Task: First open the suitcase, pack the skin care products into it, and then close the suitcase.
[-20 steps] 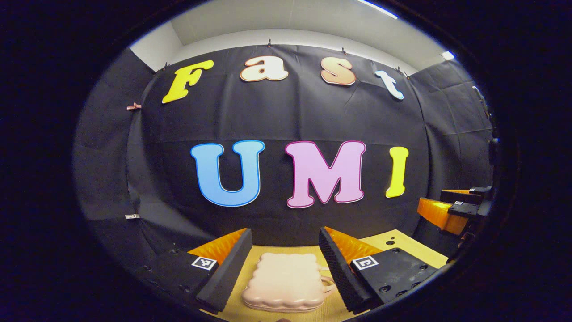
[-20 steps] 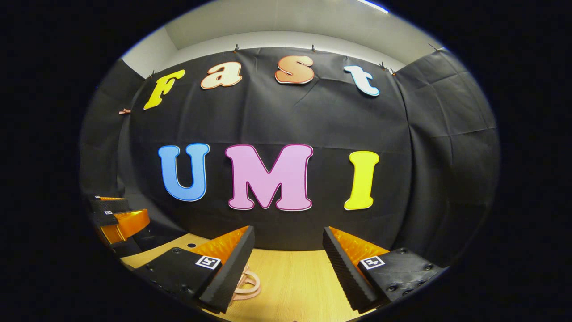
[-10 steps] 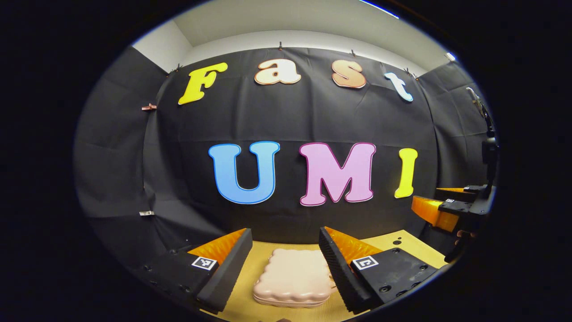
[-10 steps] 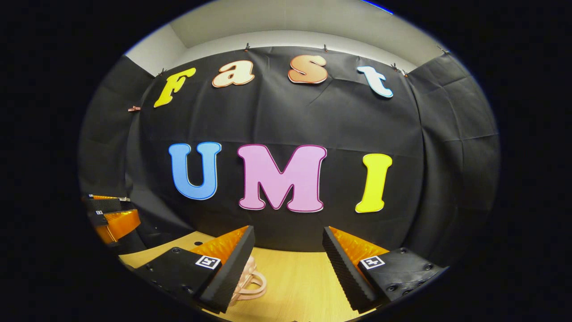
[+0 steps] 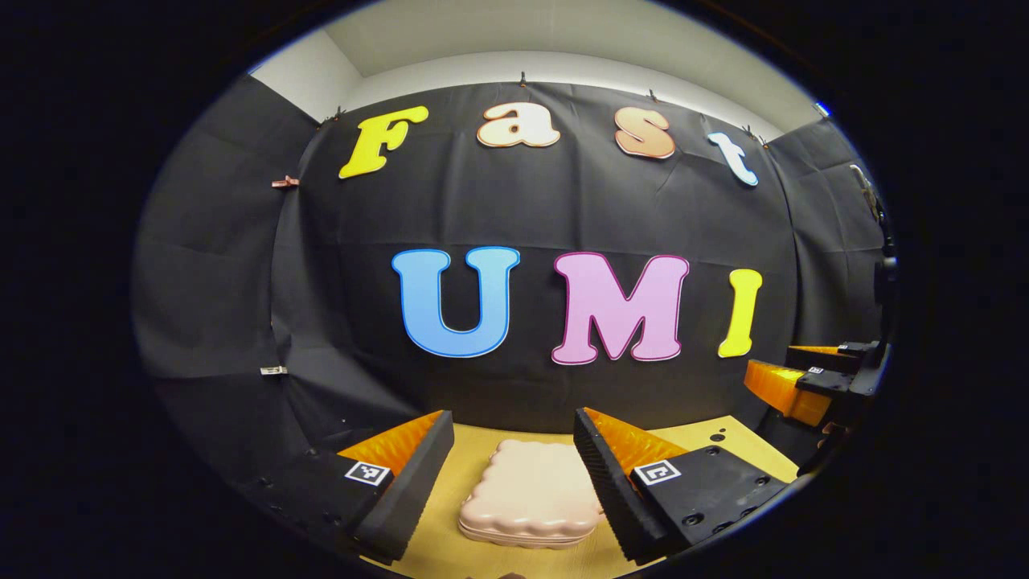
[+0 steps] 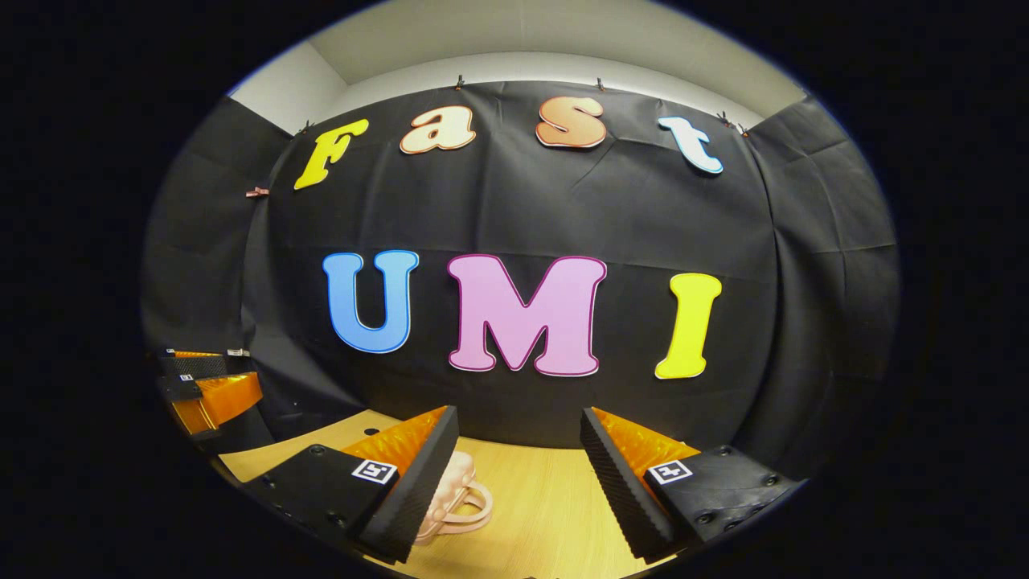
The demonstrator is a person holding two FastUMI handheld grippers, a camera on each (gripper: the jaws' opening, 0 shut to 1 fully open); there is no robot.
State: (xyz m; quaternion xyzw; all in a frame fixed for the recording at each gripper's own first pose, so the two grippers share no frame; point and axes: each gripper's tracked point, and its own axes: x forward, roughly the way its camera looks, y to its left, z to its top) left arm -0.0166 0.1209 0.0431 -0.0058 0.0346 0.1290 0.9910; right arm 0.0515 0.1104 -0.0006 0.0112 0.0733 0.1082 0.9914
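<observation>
In the left gripper view the left gripper (image 5: 508, 474) hangs above the table (image 5: 691, 438) with its jaws spread wide and nothing between them. The suitcase (image 5: 530, 492) lies closed and flat on the tabletop, seen in the gap between the two fingers; its right edge is hidden behind the right-hand finger, and whether it touches either finger cannot be told. It is a small pale pink case with a smooth, hard-looking shell and a scalloped, wavy outline, with a seam running round its side. The table is light wood with a fine grain and a few small dark holes near its far edge. The inner faces of the fingers are ribbed. Far off at the right of this view sits the right gripper (image 5: 804, 378). In the right gripper view the right gripper (image 6: 518, 482) is likewise wide apart and empty, held over bare wood; the suitcase's looped pink handle (image 6: 458, 508) peeks out just beside its left-hand finger, and the left gripper (image 6: 201, 386) shows at the far left.
</observation>
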